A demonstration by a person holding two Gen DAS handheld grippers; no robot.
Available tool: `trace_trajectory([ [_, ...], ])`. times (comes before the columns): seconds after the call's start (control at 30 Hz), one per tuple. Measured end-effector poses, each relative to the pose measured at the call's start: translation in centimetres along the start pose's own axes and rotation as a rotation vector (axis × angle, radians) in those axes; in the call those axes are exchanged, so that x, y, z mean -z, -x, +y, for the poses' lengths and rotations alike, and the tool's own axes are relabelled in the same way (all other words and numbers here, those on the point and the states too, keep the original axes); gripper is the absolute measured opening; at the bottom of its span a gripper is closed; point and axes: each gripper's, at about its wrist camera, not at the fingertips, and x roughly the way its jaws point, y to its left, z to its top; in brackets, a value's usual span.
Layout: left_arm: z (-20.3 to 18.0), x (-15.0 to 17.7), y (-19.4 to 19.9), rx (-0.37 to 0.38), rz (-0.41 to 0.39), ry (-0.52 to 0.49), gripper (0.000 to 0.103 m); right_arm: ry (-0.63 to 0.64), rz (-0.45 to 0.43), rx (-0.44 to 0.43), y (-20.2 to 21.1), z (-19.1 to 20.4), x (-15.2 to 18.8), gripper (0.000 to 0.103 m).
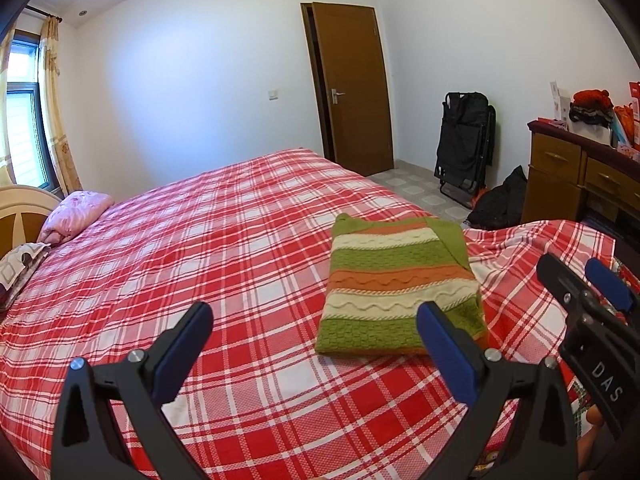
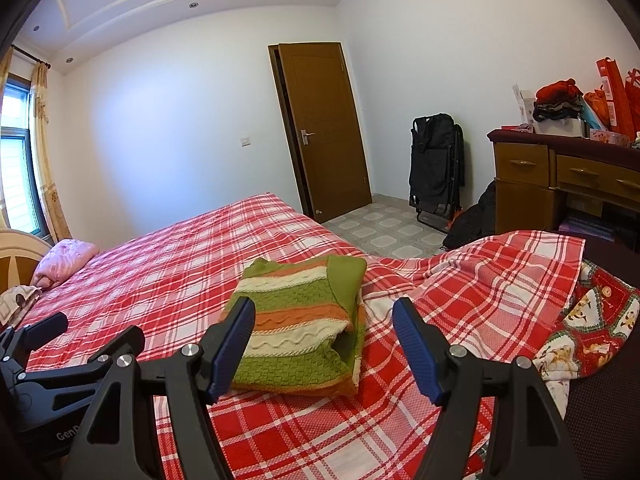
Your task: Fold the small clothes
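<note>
Sweater (image 1: 400, 292) looks fully folded, lying flat near the bed's (image 1: 200, 240) right edge. Left gripper (image 1: 316, 344) and right gripper (image 2: 324, 340) both spread, empty, hovering near it. Little left, maybe tidying.

- The white letters "DAS" stand on the black body of the right gripper (image 1: 584, 284), seen at the right edge of the left wrist view; the word seems cut off there.
- The pale letters "GenR", cut off by a finger in front, stand on the black body of the left gripper (image 2: 56, 336), low at the left of the right wrist view.
</note>
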Motion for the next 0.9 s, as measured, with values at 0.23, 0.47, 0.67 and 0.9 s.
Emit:
trace_trajectory([
  [0.23, -0.13, -0.09, 0.09, -0.003, 0.0, -0.001, 0.103, 0.002, -0.005, 0.002, 0.02, 0.12, 0.07, 0.072],
  [0.47, -0.21, -0.15, 0.09, -0.002, 0.001, -0.001, 0.103, 0.001, -0.004, 0.002, 0.06, 0.13, 0.08, 0.072],
  [0.67, -0.37, -0.26, 0.18, 0.002, 0.003, -0.002, 0.103, -0.001, -0.005, 0.001, 0.02, 0.19, 0.06, 0.072],
  [0.9, -0.42, -0.29, 0.26, 0.005, -0.002, -0.001, 0.103, -0.002, -0.001, 0.001, 0.02, 0.1, 0.12, 0.072],
])
